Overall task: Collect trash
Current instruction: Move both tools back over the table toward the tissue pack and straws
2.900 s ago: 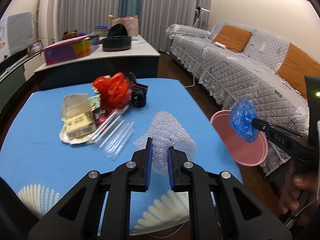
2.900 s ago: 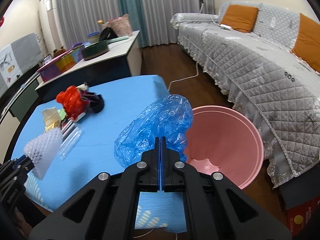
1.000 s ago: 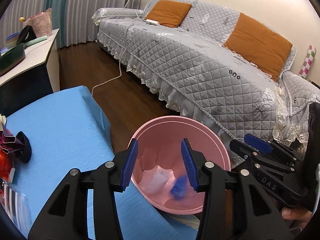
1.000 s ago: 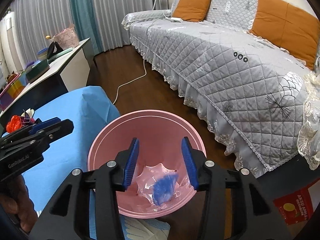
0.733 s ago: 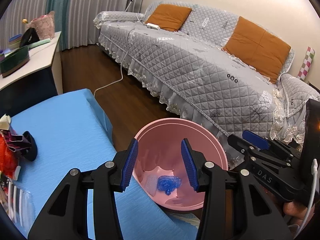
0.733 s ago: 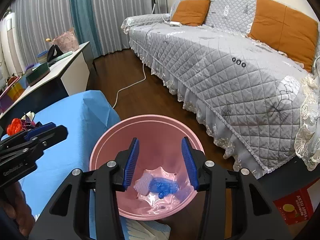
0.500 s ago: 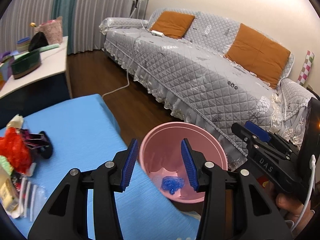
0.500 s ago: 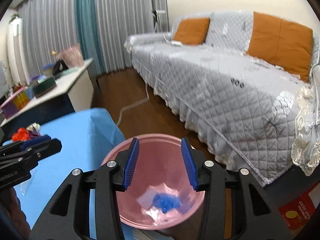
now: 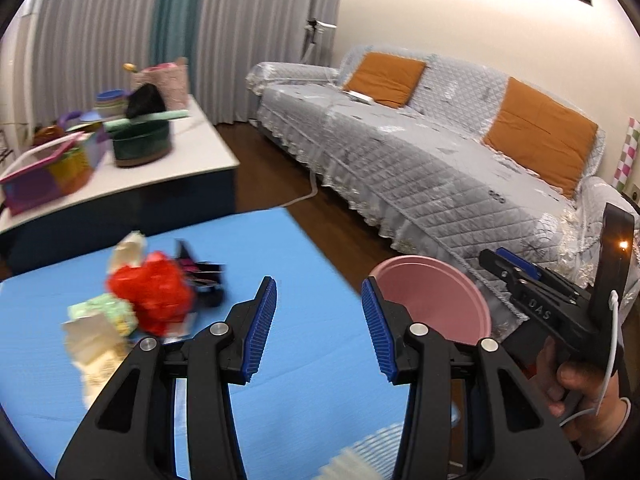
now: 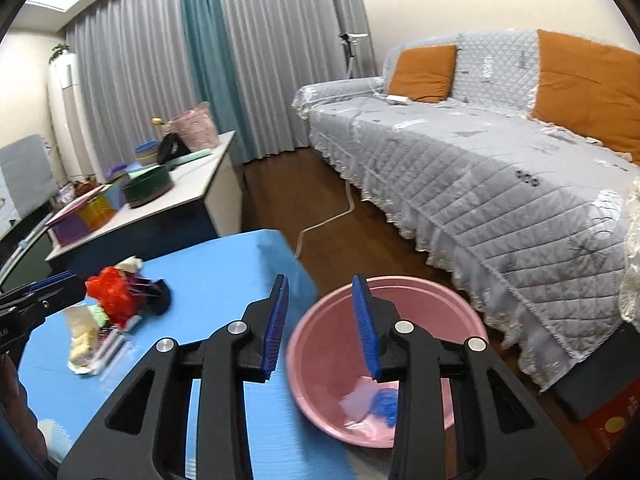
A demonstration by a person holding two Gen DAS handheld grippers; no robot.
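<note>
The left gripper (image 9: pixel 318 285) is open and empty above the blue table (image 9: pixel 280 248), facing a blurred trash pile with a red bag (image 9: pixel 154 296) and pale cartons to its left. A pink basin (image 9: pixel 432 300) stands off the table's right edge. My right gripper (image 10: pixel 320 280) hovers over the near-left rim of the basin (image 10: pixel 400 284); its jaws are closing with nothing between them. In the basin lie a crumpled blue bag (image 10: pixel 386 402) and clear bubble wrap (image 10: pixel 356 400). The red bag (image 10: pixel 110 292) shows at left, beside the left gripper's fingertips (image 10: pixel 60 282).
A grey quilted sofa (image 10: pixel 500 200) with orange cushions runs along the right. A white sideboard (image 10: pixel 200 188) with baskets and bowls stands behind the table. A white cable (image 10: pixel 320 224) lies on the wooden floor. A red box (image 10: pixel 612 420) sits at lower right.
Since the first frames, the bubble wrap and blue bag left the grippers and lie in the basin. Both grippers rose and swung left towards the table, bringing the pile into view. The right jaws narrowed.
</note>
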